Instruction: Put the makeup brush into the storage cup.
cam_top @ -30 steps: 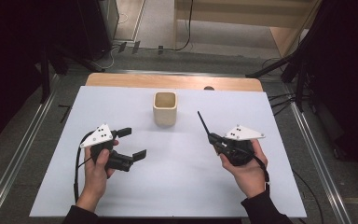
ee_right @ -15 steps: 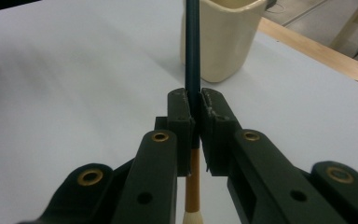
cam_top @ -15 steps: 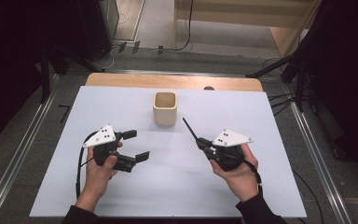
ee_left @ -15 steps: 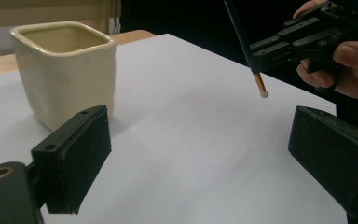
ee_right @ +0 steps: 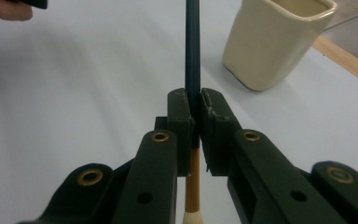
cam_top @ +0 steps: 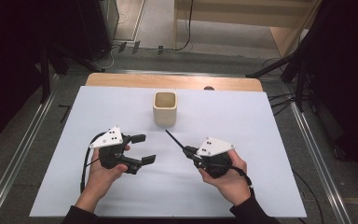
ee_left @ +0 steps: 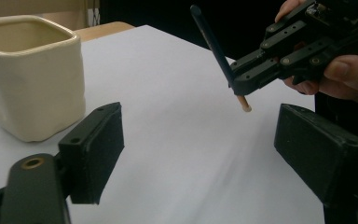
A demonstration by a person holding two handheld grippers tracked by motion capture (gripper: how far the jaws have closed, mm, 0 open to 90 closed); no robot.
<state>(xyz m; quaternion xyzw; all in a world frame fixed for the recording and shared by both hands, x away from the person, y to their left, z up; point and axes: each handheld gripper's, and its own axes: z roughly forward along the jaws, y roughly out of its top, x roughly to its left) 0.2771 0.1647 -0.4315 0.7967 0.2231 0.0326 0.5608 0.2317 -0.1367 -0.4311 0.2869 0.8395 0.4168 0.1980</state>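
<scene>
The right gripper (cam_top: 186,150) has carried its slim dark pencil-like stick (cam_top: 173,139), clamped between closed fingers, leftward toward the cream square ceramic cup (cam_top: 164,109) on the white counter (cam_top: 261,140); the left gripper (cam_top: 142,148), fingers apart and empty, has just been narrowing; insertion looks close.

Grey floor (cam_top: 214,44), perhaps wooden furniture (cam_top: 242,14), dark surroundings.
</scene>
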